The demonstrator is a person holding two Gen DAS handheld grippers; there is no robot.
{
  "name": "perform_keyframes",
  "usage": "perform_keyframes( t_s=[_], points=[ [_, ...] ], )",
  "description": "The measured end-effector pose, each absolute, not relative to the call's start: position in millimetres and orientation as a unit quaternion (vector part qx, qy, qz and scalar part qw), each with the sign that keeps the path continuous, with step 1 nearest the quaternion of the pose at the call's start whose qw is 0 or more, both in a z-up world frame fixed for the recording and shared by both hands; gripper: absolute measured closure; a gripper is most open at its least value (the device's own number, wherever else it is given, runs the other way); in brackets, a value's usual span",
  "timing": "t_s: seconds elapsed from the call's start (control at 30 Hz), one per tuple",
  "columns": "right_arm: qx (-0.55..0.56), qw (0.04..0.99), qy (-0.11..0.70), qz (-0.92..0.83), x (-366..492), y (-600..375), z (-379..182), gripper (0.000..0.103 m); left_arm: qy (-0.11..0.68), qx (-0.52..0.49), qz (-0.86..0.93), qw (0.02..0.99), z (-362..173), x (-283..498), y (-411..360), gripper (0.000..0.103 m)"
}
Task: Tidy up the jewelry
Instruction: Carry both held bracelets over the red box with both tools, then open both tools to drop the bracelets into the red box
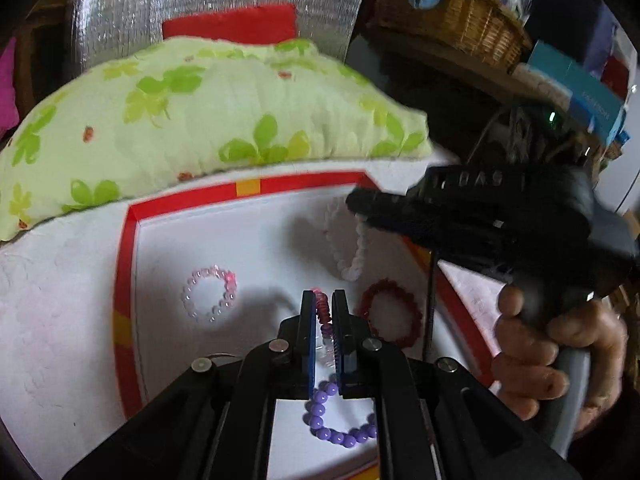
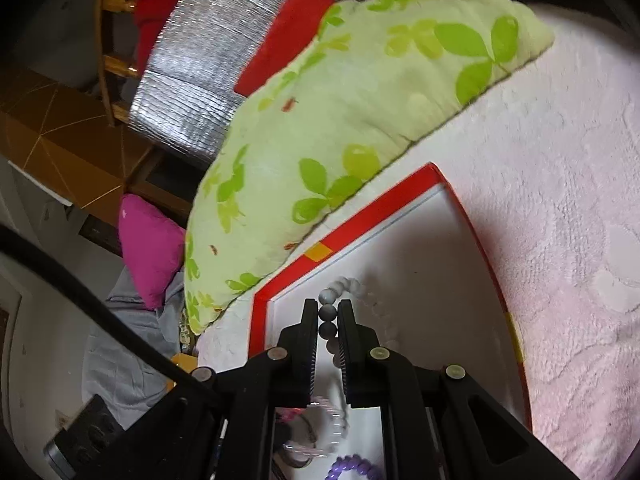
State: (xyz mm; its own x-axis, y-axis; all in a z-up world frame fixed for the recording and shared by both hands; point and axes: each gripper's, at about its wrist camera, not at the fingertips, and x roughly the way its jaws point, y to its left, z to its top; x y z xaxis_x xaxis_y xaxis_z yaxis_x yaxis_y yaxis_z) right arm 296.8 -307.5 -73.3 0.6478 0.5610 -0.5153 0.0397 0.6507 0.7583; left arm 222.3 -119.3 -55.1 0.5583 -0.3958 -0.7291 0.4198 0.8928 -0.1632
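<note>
A white tray with a red rim [image 1: 124, 280] lies on the bed. My left gripper [image 1: 323, 298] is shut on a dark pink beaded bracelet [image 1: 325, 316] just above the tray floor. Three bracelets lie in the tray: a clear pink one [image 1: 210, 294], a red one [image 1: 394, 312] and a purple one [image 1: 332, 428] under the left fingers. My right gripper [image 2: 328, 308] is shut on a white beaded bracelet [image 2: 329, 313]. In the left wrist view that white bracelet [image 1: 352, 248] hangs from the right gripper [image 1: 354, 204] over the tray's far right part. A hand [image 1: 560, 352] grips the right handle.
A green floral pillow [image 1: 200, 120] lies against the tray's far rim [image 2: 360, 232]. A white textured bedspread [image 2: 560, 200] surrounds the tray. A silver foil roll [image 1: 220, 0] and a red cushion [image 1: 232, 24] stand behind the pillow. A wicker basket [image 1: 460, 16] sits at the back right.
</note>
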Motion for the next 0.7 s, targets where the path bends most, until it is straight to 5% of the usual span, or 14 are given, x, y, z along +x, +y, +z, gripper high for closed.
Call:
perform_keyframes(
  t_s=[0.1, 0.2, 0.23, 0.3, 0.7],
  points=[
    [0.379, 0.829, 0.390, 0.127, 298, -315, -76, 0.089, 0.427, 0.024, -0.214, 0.878, -66, 224, -120, 0.093],
    [0.396, 0.828, 0.385, 0.100, 295, -331, -79, 0.082, 0.429, 0.013, -0.199, 0.881, -66, 221, -110, 0.076],
    [0.401, 0.827, 0.383, 0.094, 293, -335, -78, 0.076, 0.425, 0.007, -0.196, 0.884, -64, 219, -105, 0.065],
    [0.412, 0.826, 0.376, 0.086, 288, -343, -77, 0.047, 0.408, -0.005, -0.187, 0.894, -56, 211, -93, 0.054],
    [0.325, 0.878, 0.325, 0.132, 222, -323, -25, 0.047, 0.372, 0.005, -0.101, 0.923, -49, 122, 13, 0.047]
  ],
)
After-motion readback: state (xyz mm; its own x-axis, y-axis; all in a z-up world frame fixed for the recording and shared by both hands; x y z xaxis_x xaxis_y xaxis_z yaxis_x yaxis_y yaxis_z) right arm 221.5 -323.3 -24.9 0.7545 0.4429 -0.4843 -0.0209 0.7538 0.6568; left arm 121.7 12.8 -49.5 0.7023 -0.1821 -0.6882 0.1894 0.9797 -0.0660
